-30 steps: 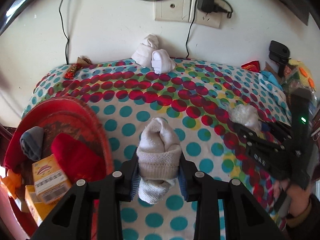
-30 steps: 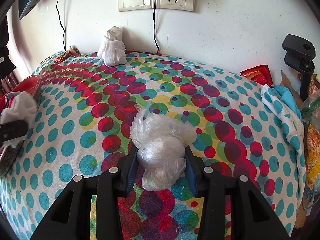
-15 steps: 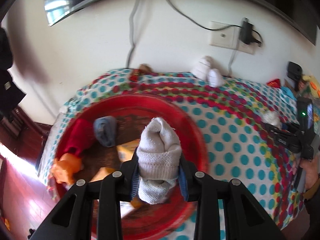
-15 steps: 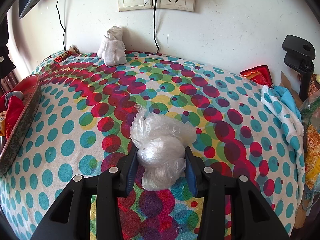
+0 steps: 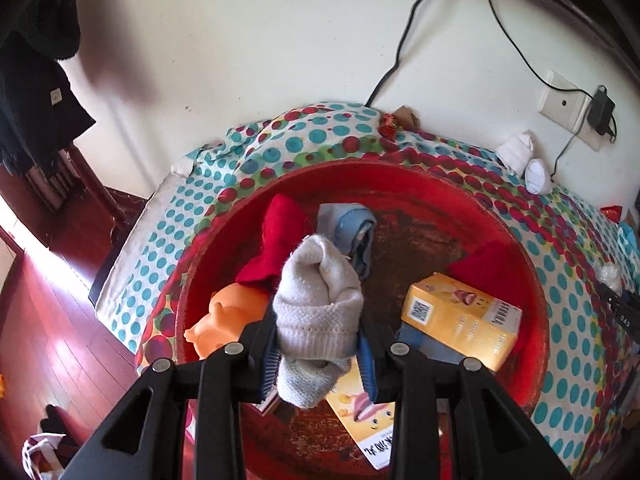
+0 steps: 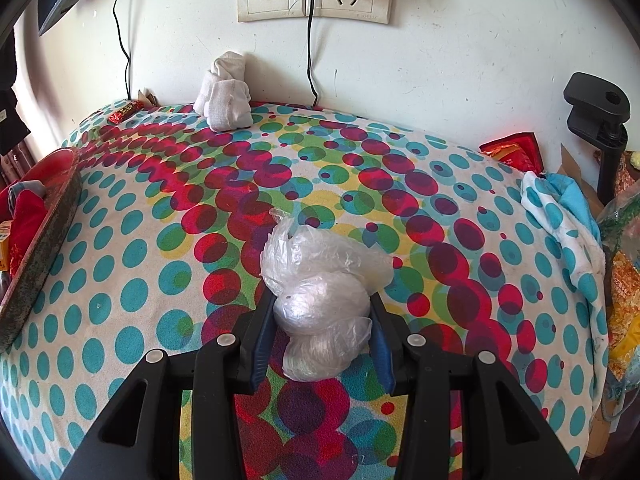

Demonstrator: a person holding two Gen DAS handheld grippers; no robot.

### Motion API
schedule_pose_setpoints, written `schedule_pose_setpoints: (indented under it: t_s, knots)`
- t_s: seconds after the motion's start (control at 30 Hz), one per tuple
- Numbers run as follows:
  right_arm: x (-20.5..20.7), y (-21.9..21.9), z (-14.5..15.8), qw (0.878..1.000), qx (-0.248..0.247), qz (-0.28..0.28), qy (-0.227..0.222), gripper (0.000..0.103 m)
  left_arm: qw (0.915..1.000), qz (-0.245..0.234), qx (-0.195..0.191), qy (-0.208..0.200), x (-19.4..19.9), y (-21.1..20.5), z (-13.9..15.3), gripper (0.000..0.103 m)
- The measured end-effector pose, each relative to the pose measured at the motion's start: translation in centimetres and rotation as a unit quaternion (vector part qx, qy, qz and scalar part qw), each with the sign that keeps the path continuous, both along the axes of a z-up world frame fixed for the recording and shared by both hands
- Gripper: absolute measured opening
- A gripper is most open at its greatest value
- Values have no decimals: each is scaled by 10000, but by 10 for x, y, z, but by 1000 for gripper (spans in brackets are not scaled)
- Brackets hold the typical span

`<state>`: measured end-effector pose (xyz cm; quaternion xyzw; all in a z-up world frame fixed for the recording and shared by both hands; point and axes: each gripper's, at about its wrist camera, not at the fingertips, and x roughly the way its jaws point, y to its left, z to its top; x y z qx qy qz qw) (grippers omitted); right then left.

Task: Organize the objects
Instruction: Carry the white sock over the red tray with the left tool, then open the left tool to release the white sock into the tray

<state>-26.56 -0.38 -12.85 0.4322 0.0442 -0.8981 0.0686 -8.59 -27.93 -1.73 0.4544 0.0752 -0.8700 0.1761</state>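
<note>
A cloth printed with teal, red and green dots [image 6: 132, 256] covers the surface, which meets a white plaster wall [image 6: 460, 40] at twelve o'clock; dark red floorboards [image 5: 44, 320] show at eight o'clock in the left view. The left gripper [image 5: 318, 354] is clenched on a rolled cream knit sock [image 5: 316, 300], cuff down, above the round red basin [image 5: 532, 292]. The right gripper [image 6: 322, 346] grasps a crumpled clear plastic bag [image 6: 320, 276] over the cloth.
</note>
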Motion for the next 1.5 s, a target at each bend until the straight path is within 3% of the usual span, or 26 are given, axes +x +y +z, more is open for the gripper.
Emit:
schedule_pose_setpoints:
  t_s: [0.63,0.97,1.2,1.5]
  knots:
    - [1,-2,-1,10000,44,-34,10,40,9990,-221,39,-376,-16,5,-41,38]
    - [1,-4,-1,9999,146,-40,40,41,9988,-272,48,-397,1,11,-31,54]
    - [1,-3,0,9999,108,-51,29,41,9991,-357,48,-200,17,21,-13,54]
    - [4,-5,2,9999,53,-62,-67,36,9997,-108,-73,215,53,31,9,54]
